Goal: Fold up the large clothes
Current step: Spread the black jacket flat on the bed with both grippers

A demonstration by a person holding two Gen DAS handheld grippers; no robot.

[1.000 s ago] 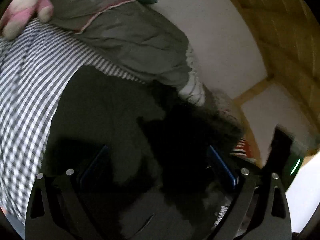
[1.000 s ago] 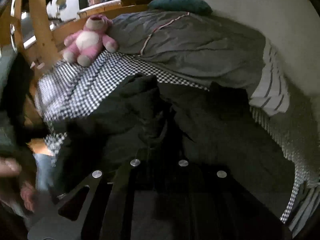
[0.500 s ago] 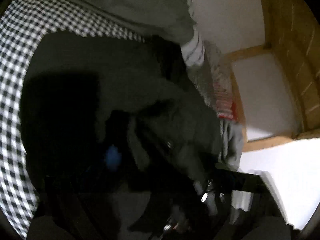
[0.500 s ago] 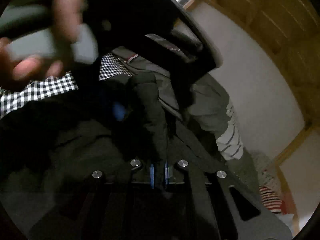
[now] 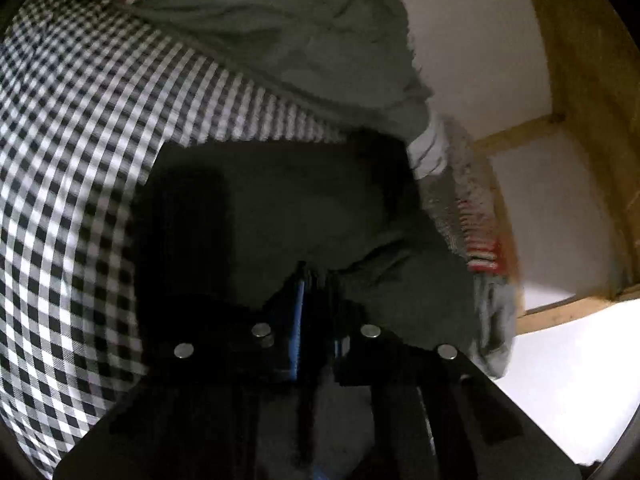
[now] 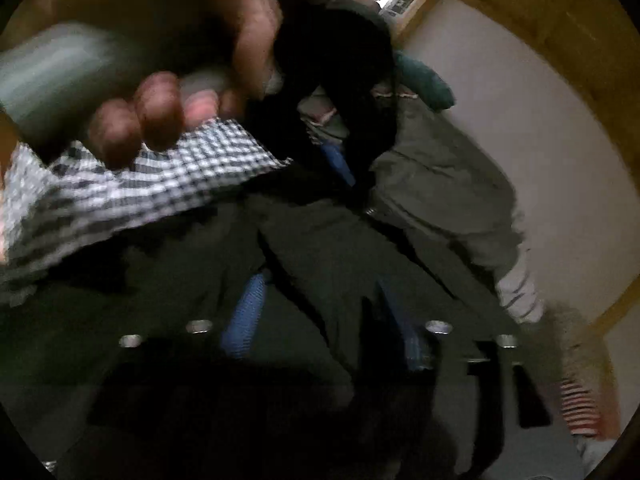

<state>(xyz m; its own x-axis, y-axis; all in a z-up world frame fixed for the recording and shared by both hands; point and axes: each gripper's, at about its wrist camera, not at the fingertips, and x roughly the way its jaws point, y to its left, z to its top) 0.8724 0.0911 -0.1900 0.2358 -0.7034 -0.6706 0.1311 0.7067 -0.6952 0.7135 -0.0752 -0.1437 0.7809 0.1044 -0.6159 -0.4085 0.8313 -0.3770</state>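
Observation:
A large black garment (image 5: 280, 208) lies spread on the checked bedsheet (image 5: 80, 160). In the left wrist view my left gripper (image 5: 316, 280) is shut, its blue pads pinching a fold of the black garment. In the right wrist view my right gripper (image 6: 320, 292) is open, its blue pads (image 6: 244, 312) wide apart over the black garment (image 6: 320, 256), not holding it. The person's hand (image 6: 160, 80) with the left gripper's handle fills the upper left of the right wrist view.
A grey quilt (image 5: 300, 40) is heaped at the far side of the bed against a white wall (image 5: 480, 40). A striped cloth (image 5: 480, 240) lies at the bed's right edge. A wooden frame (image 5: 580, 120) stands to the right. A teal pillow (image 6: 424, 80) lies far back.
My left gripper has shut on a fold of the black garment. My right gripper has opened and let go of the fold it was pinching. Both views have swung.

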